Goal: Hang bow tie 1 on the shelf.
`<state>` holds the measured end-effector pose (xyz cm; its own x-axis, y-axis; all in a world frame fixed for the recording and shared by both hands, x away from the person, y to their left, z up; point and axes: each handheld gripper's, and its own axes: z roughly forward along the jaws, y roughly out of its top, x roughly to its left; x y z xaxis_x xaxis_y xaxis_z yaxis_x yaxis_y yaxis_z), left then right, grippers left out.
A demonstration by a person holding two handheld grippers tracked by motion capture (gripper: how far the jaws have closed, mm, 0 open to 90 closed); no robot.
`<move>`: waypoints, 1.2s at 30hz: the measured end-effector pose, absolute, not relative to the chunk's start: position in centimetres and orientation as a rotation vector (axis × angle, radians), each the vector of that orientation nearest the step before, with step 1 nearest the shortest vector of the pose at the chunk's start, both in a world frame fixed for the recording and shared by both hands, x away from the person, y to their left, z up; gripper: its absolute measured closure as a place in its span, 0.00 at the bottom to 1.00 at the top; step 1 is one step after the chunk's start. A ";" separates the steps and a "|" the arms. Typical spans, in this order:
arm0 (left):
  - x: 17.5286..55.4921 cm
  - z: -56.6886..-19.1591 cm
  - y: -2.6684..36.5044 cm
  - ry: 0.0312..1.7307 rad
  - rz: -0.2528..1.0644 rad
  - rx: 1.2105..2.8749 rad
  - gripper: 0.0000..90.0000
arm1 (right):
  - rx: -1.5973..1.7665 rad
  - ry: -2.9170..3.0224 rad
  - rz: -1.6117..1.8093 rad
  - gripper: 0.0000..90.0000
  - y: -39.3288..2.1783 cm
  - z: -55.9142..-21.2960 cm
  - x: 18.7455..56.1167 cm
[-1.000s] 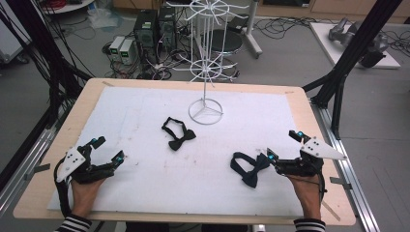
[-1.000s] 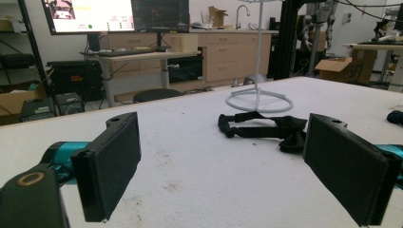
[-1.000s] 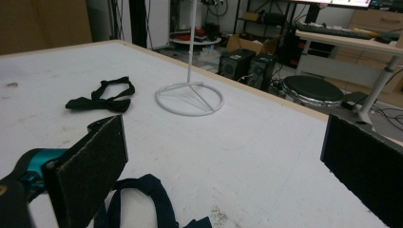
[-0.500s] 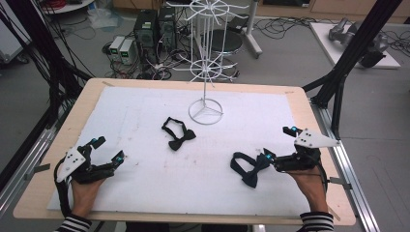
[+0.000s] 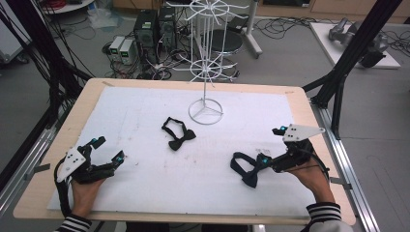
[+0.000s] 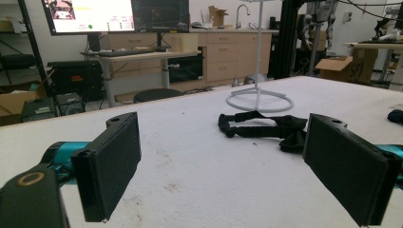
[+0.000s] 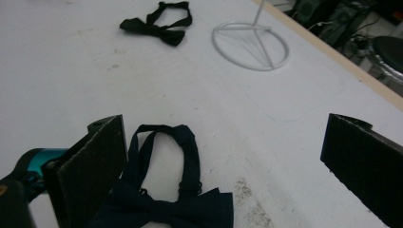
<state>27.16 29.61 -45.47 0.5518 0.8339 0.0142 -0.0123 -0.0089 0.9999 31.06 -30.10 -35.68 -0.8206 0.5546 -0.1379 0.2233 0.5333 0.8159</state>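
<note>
From the high view, the right gripper (image 5: 270, 147) sits at about four o'clock on the white table mat (image 5: 145, 116), jaws spread wide, one jaw just at the navy bow tie (image 5: 246, 169), which lies flat on the mat near the front edge. The left gripper (image 5: 107, 149) rests at about eight o'clock, jaws also wide apart and holding nothing. A second, black bow tie (image 5: 178, 135) lies near the centre of the mat, well apart from both grippers. At twelve o'clock stands the white wire display rack (image 5: 207, 72), its ring base on the mat.

In the left gripper view, the left gripper (image 6: 237, 166) has its two black jaws far apart over bare mat. The black bow tie (image 6: 266, 127) lies beyond them at about one o'clock, and the rack's ring base (image 6: 259, 99) stands farther off behind it.

In the right gripper view, the right gripper (image 7: 228, 171) is wide open. The navy bow tie (image 7: 166, 199) lies at six to seven o'clock, its knot and strap loop just beside the left-hand jaw; whether they touch I cannot tell. The black bow tie (image 7: 157, 21) lies at eleven o'clock, the ring base (image 7: 250, 45) at one o'clock.
</note>
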 end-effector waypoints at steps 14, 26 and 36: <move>27.1 -45.5 29.6 0.756 0.779 1.430 0.14 | 0.476 2.608 1.105 0.01 -29.1 -35.5 33.1; 27.1 -45.5 29.6 0.759 0.783 1.431 0.14 | 0.299 2.750 0.989 0.05 -28.1 -35.6 34.2; 27.1 -45.5 29.6 0.758 0.782 1.431 0.14 | 0.215 2.829 0.931 0.05 -27.5 -36.5 34.4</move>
<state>27.14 29.61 -45.48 0.5501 0.8350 0.0133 -0.0125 -0.0077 0.9999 34.44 -27.53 -36.46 -0.9775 0.1840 -0.1026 0.0872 0.7965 0.5983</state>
